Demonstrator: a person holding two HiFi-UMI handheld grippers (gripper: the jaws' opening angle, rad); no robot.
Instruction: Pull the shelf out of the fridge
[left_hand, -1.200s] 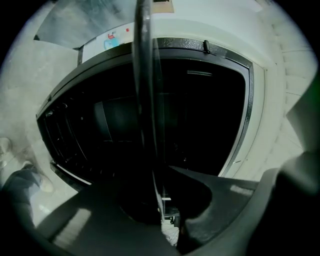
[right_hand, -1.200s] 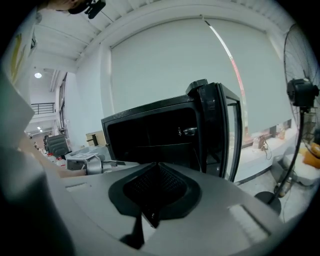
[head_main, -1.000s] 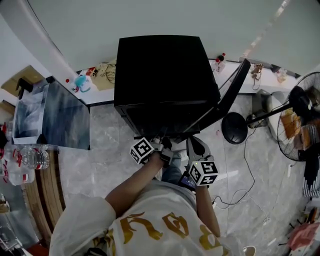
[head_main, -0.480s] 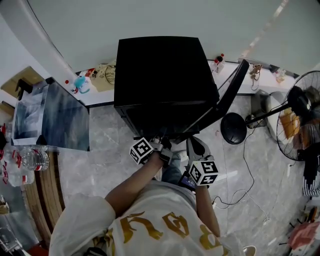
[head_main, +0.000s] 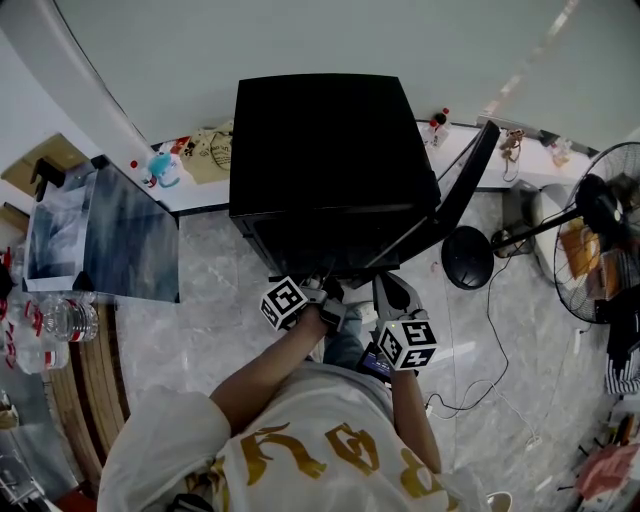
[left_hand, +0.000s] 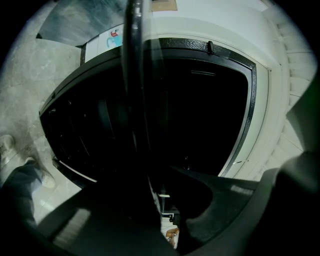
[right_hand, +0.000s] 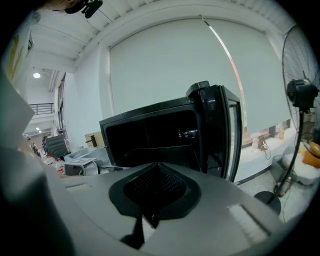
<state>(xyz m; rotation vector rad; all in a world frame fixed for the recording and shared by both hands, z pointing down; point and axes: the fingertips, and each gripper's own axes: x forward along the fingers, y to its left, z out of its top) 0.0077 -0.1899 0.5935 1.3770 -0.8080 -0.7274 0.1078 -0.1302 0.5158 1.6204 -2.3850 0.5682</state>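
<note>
No movement is seen over the last second. The shelf (left_hand: 133, 75) is clamped edge-on by the left tongs (head_main: 326, 290) at the fridge (head_main: 330, 150) mouth. The right tongs (head_main: 392, 292) are closed and empty. Extraction is judged barely begun.

Black fridge (head_main: 320, 140), grey marbled floor (head_main: 200, 325), white shirt (head_main: 200, 450) with gold lettering
</note>
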